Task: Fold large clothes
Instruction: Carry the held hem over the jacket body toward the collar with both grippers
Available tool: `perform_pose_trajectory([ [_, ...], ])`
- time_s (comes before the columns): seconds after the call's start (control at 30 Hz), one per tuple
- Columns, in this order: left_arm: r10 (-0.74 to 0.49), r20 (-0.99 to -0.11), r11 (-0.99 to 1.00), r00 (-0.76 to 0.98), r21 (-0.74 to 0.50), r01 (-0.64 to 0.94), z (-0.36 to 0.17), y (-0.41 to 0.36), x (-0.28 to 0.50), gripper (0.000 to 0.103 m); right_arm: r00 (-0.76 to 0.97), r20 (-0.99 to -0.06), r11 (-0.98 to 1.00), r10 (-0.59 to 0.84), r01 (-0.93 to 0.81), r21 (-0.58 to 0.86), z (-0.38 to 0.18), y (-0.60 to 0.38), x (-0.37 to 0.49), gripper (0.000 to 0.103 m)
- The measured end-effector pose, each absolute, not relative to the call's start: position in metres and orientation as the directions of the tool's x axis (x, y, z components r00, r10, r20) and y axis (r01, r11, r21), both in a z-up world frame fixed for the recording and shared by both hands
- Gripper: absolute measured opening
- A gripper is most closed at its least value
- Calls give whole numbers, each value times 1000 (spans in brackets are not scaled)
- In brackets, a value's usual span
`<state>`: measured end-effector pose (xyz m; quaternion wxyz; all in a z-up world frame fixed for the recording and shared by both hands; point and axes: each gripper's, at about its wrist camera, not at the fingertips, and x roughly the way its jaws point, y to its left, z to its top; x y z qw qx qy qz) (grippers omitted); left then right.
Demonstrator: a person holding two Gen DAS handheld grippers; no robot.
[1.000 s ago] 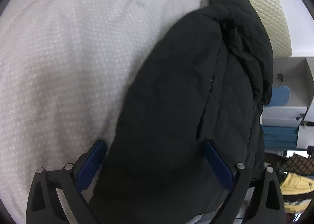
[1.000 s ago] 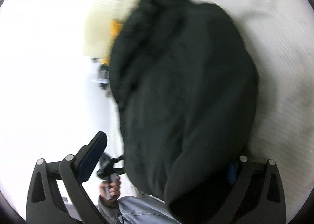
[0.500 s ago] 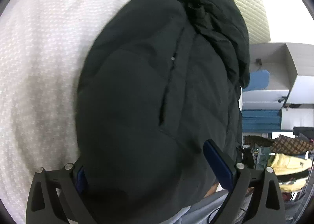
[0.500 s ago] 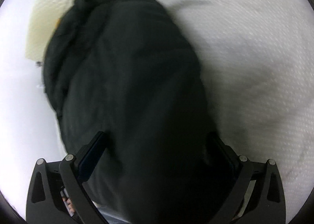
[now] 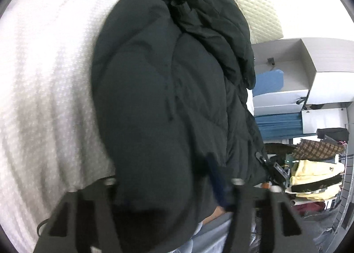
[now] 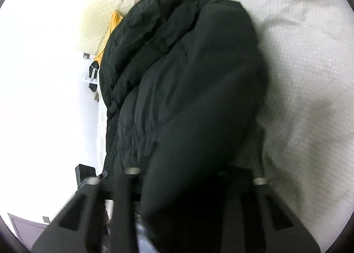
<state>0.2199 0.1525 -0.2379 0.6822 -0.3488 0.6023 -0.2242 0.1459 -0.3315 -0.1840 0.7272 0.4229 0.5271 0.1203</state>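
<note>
A black puffer jacket lay on a bed covered by a white textured bedspread, bunched lengthwise with its quilted panels folded over one another. Its crumpled hood or collar end pointed toward the head of the bed, where a cream quilted pillow sat touching it. The jacket ran along the edge of the bed, with the wider bedspread spreading away on the other side.

The left claw sat at the jacket's near end. Dark fabric draped between and over its fingers, and one blue pad showed against the cloth; whether the fingers pinched the fabric could not be told through the blur and cover. The right claw was likewise buried under the near hem of the jacket, its finger frames blurred, and its state could not be told either.

In the left wrist view, beyond the bed's edge, stood an open white box holding a blue item, a teal ribbed panel below it, and a stack of folded clothes in yellow, checked and dark fabrics. In the right wrist view an orange item lay beside the pillow, just past the jacket's far end.
</note>
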Motion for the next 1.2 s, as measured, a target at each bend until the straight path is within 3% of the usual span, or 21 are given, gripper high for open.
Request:
perform_pose_trajectory([
  [0.03,-721,-670,661,177,-742,-112,-237,157,217,31,426,-667,622,611,263,737,-180,-332,144,19],
  [0.13,-693,-693,688,196,-718,-106,-223,165,208,14,460,-654,623,601,243,744,-165,-329,147,14],
  [0.23,-693,-673,674,257,-732,-100,-201,189,193,10,505,-630,626,589,208,752,-147,-337,135,11],
  [0.7,-687,-615,673,386,-739,22,-79,233,139,7,639,-439,544,632,37,838,-76,-368,65,8],
  [0.93,-665,-630,708,401,-703,69,-24,247,103,7,684,-341,519,645,-63,853,-30,-362,26,8],
  [1.2,-651,-638,735,412,-665,131,18,241,42,7,713,-310,538,629,-112,835,2,-365,-25,8],
])
